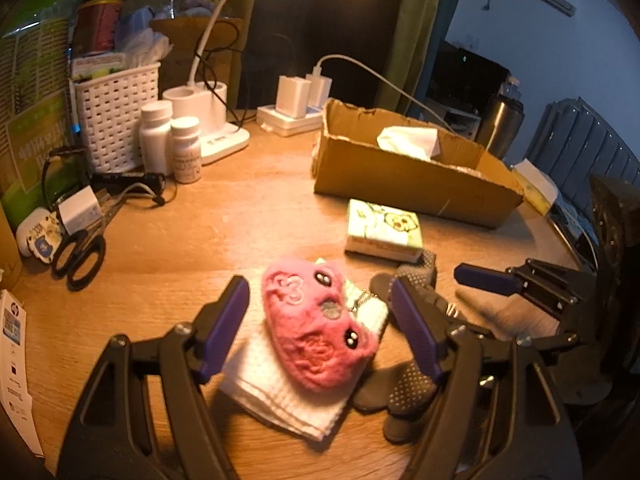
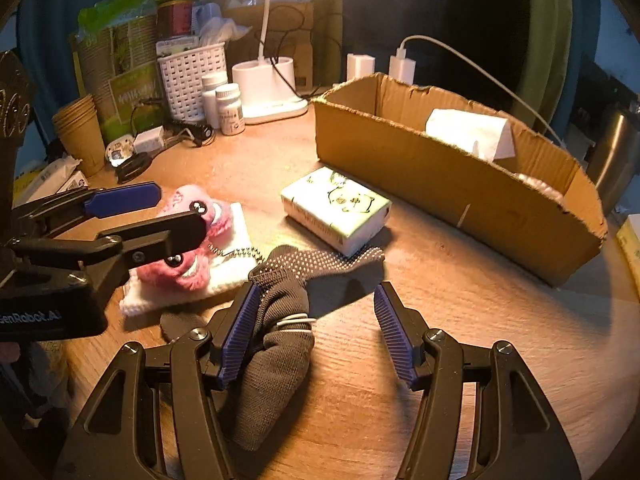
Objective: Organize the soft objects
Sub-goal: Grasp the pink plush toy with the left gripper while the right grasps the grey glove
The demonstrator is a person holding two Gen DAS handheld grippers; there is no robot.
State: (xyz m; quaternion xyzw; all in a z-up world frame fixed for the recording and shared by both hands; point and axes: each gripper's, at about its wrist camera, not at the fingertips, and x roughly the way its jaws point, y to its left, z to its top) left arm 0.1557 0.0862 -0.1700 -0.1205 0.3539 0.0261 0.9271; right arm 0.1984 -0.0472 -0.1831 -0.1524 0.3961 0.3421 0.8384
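Left gripper (image 1: 320,328) gaped around plush (image 1: 320,328); right gripper (image 2: 316,336) gaped beside sock (image 2: 280,344). Behind: box (image 2: 400,168) holding tissue (image 2: 468,132). Wooden table (image 2: 480,320), lamp-lit.

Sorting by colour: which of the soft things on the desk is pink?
The furry plush toy with black bead eyes, lying on the folded white cloth. The dotted sock beside it is dark grey.

Plush toy (image 1: 320,328) on towel (image 1: 280,396) (box (image 1: 400,184) behind).
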